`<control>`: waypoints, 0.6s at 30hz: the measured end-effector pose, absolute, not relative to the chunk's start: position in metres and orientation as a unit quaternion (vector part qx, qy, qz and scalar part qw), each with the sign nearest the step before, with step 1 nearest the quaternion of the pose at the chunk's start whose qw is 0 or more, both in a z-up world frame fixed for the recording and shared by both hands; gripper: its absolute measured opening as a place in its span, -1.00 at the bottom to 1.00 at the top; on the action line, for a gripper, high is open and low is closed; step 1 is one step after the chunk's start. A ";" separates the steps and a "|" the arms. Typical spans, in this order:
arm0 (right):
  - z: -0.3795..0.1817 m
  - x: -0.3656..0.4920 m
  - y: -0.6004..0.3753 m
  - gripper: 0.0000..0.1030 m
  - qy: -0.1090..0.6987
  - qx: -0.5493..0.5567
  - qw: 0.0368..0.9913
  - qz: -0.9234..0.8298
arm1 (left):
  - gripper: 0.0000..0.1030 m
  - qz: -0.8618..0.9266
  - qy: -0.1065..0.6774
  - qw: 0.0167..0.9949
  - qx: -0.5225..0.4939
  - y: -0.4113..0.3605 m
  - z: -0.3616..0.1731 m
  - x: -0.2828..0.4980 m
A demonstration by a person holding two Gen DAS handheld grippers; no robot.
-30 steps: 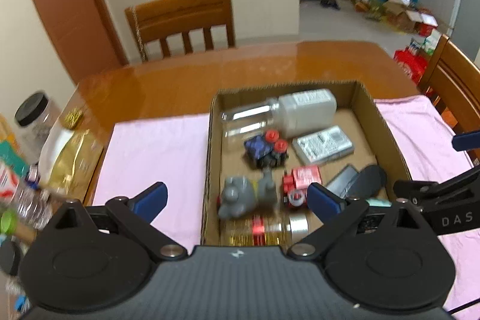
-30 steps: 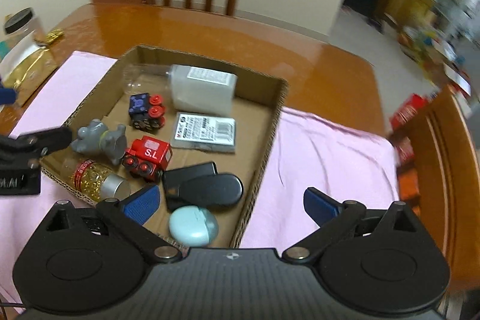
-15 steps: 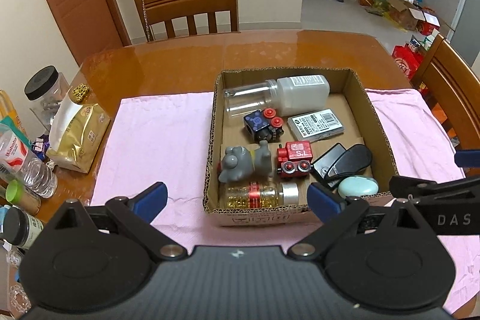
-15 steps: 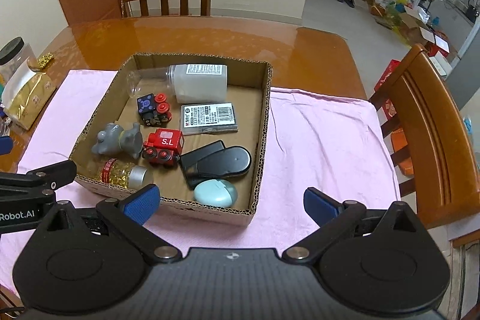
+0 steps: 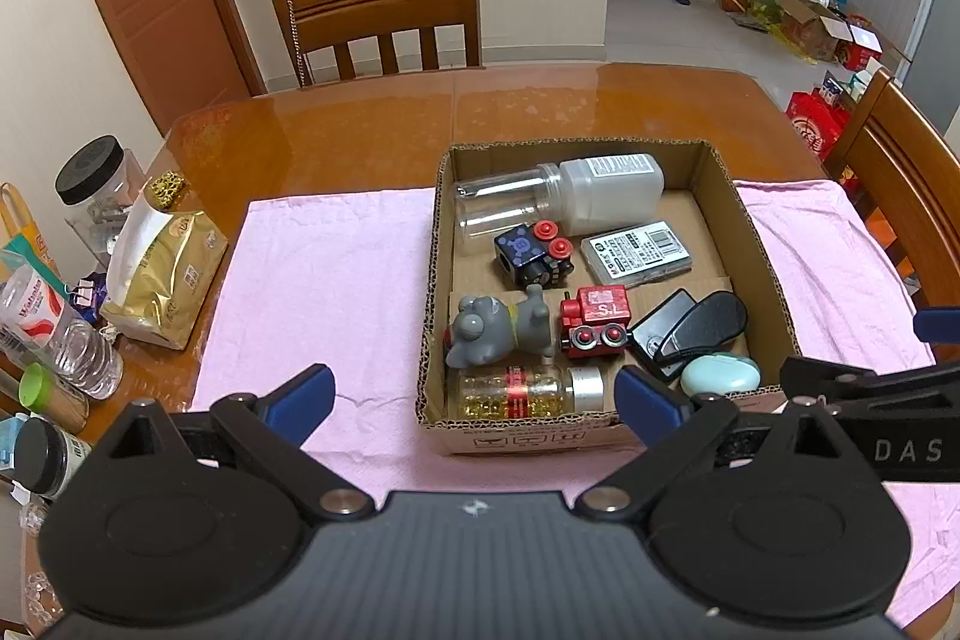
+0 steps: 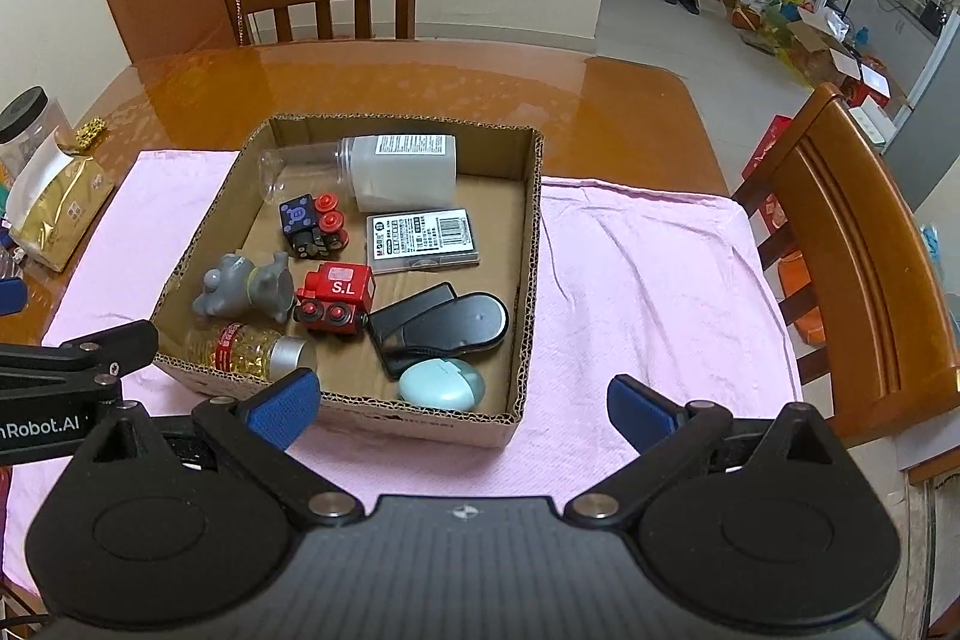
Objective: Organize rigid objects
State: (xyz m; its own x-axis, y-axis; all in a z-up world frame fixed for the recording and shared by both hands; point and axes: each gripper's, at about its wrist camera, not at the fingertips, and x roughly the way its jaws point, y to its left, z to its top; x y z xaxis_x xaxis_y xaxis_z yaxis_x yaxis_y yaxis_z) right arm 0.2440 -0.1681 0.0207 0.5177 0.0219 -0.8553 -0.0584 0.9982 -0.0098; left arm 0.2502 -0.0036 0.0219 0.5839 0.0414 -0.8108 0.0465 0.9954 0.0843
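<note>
Both claws have pulled back and up over the last second, and the whole shallow brown cardboard box [image 5: 756, 244] now sits in view ahead of them on the pink cloth [image 5: 336, 274] spread over the glossy wooden tabletop [image 5: 372, 112]. Left claw [image 5: 474, 394] hangs wide, nothing between its blue pads; right claw [image 6: 462, 403] is just as wide and just as empty.

Everything rigid is already inside the box. Along the far wall lies a clear-and-white plastic bottle [image 5: 576, 196], long axis running left to right. In front of it, a dark blue toy block with red wheels [image 5: 531, 256] and a flat clear-cased card pack [image 5: 636, 253]. Nearer, a grey rubber elephant figure [image 5: 498, 325], a red toy train engine [image 5: 594, 322], a black folding case [image 5: 690, 325], and at the near wall a small glass bottle of golden capsules with a silver cap [image 5: 528, 391] lying on its side, plus a pale mint oval case [image 6: 441, 382].

Which claw is closer to what? The capsule bottle lies straight ahead of the left claw, just beyond its pads, long axis crosswise to the fingers, awkward for a straight-in pinch. The mint case sits dead ahead of the right claw, just over the near wall. My read: the right has the easier reach.
</note>
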 end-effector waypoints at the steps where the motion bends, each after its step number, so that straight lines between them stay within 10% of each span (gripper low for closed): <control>1: 0.021 0.244 -0.168 1.00 0.491 -0.019 0.871 0.023 | 0.92 -0.001 0.456 0.889 0.048 -0.003 0.022 0.250; 18: 0.023 0.243 -0.167 1.00 0.488 -0.017 0.872 0.021 | 0.92 0.007 0.449 0.892 0.051 -0.004 0.029 0.248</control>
State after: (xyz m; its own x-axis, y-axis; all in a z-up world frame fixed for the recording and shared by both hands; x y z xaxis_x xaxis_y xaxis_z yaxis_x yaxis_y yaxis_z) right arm 0.2428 -0.1674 0.0235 0.5229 0.0201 -0.8522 -0.0540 0.9985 -0.0095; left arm 0.2475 -0.0041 0.0295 0.5961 0.0590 -0.8007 0.0323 0.9947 0.0973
